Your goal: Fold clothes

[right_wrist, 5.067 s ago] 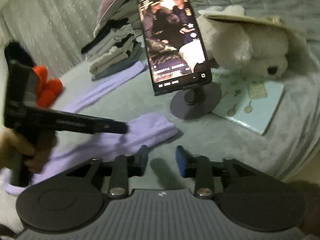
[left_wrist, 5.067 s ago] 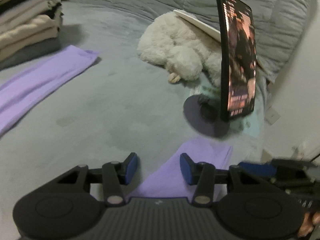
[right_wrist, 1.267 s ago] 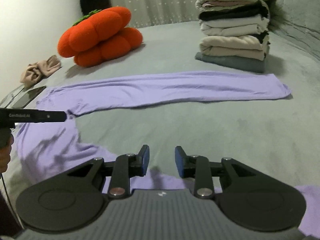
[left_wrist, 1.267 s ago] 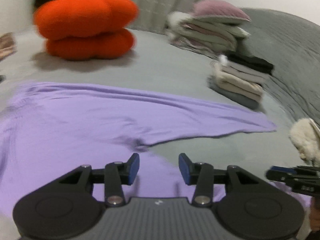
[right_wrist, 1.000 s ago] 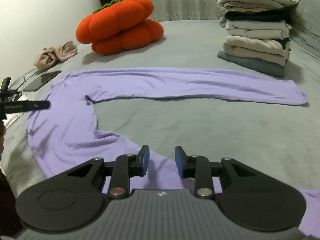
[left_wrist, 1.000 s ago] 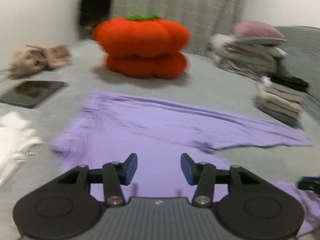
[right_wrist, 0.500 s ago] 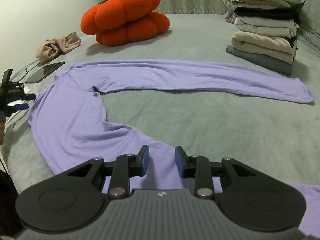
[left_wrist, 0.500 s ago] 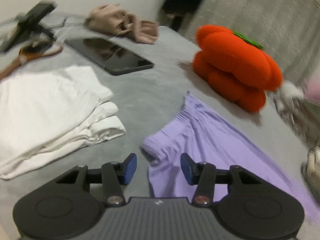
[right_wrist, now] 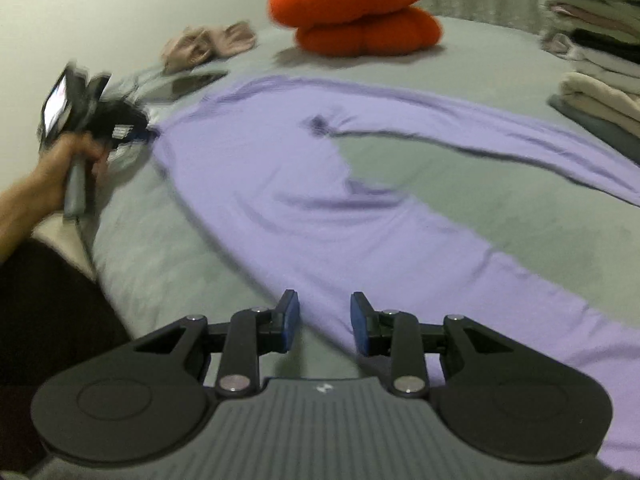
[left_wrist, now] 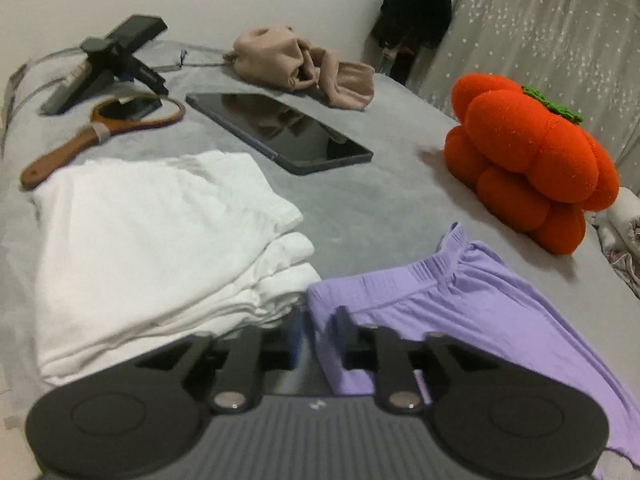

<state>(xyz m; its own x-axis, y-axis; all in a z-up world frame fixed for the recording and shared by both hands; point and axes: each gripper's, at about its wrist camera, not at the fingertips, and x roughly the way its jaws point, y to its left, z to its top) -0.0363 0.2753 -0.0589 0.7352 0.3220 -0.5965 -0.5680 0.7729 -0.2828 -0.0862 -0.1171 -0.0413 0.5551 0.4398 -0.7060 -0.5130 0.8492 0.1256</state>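
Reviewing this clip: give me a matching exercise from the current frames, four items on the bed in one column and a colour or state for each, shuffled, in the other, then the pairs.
Things
1. pants
2. pumpkin cushion
3. white garment
4. tablet

Descriptions
A. folded into layers
B. lying flat, screen dark
C. spread out, legs apart
D. orange with a green top

Pairs: 1-C, 2-D, 3-A, 4-B
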